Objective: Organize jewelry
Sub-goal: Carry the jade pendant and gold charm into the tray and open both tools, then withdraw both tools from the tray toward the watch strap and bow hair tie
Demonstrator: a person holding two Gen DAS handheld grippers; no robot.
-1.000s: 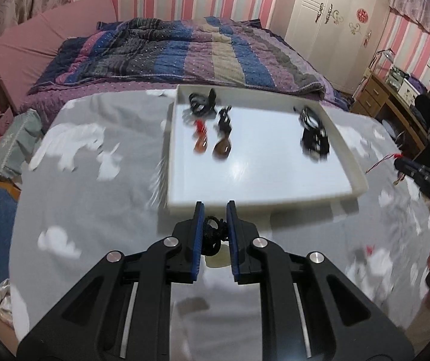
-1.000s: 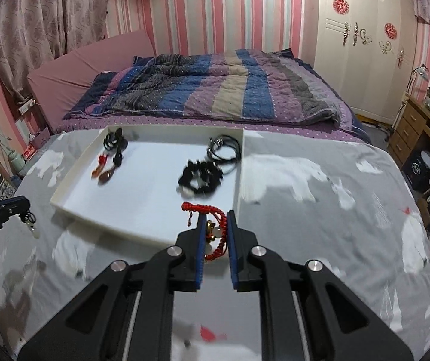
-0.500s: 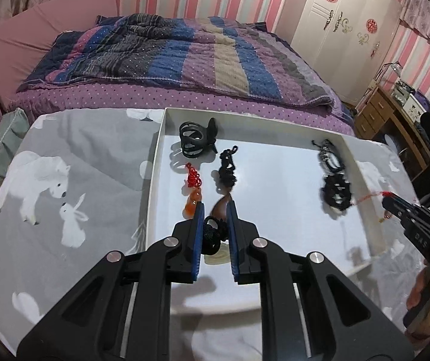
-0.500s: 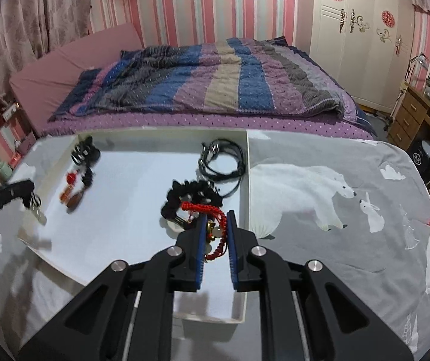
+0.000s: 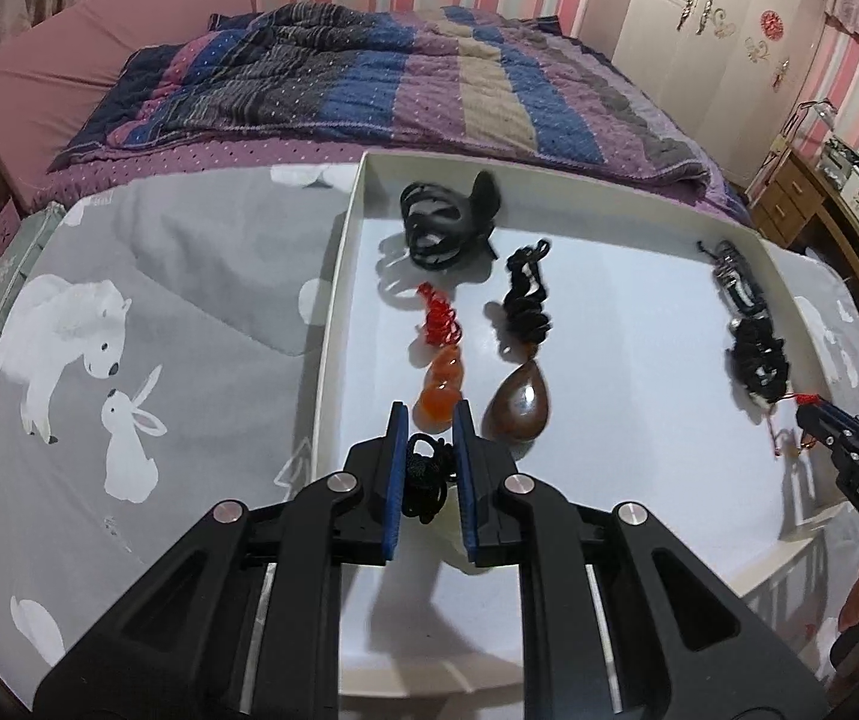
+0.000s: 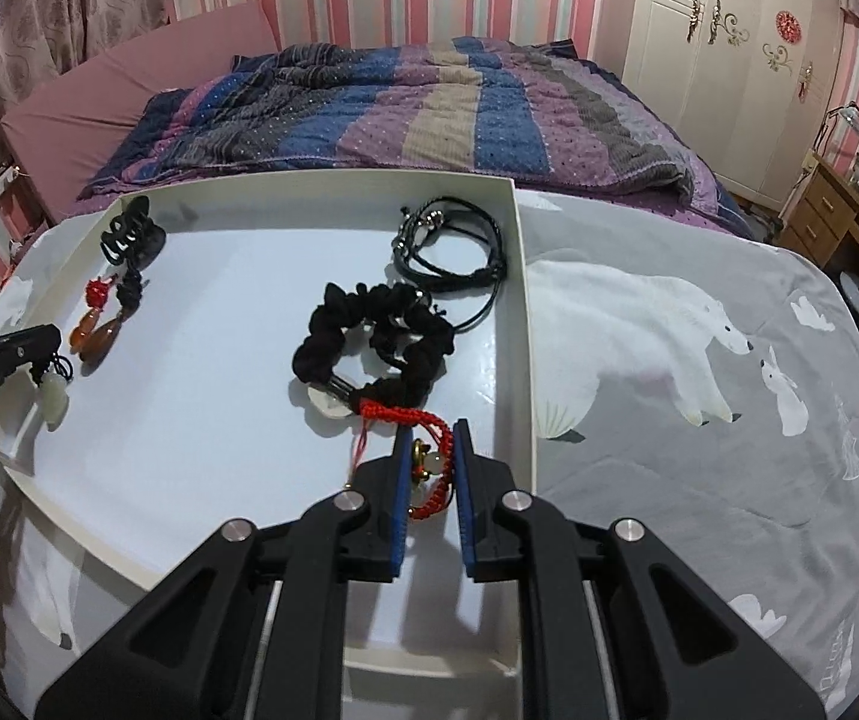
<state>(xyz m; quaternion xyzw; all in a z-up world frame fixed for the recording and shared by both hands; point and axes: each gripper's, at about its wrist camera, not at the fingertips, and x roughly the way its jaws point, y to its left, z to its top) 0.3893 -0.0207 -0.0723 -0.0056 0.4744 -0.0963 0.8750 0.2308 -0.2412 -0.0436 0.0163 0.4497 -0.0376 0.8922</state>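
A white tray (image 5: 339, 276) (image 6: 522, 312) lies on the grey animal-print bedspread. My left gripper (image 5: 429, 420) is shut on the black cord (image 5: 424, 474) of a pale jade pendant (image 6: 54, 399), held over the tray's left part just behind an orange gourd pendant (image 5: 441, 390) and a brown teardrop pendant (image 5: 516, 405). My right gripper (image 6: 432, 435) is shut on a red braided bracelet (image 6: 411, 417) with gold and pale beads, over the tray's right part beside a black scrunchie (image 6: 375, 330).
The tray also holds a black claw clip (image 5: 447, 222) and black cord bracelets (image 6: 453, 240). A striped quilt (image 6: 429, 102) lies beyond. A wooden desk (image 6: 837, 210) stands at right, a white wardrobe (image 6: 723, 42) behind.
Both grippers have moved forward from the bedspread in front of the tray to over the tray, each still carrying its piece.
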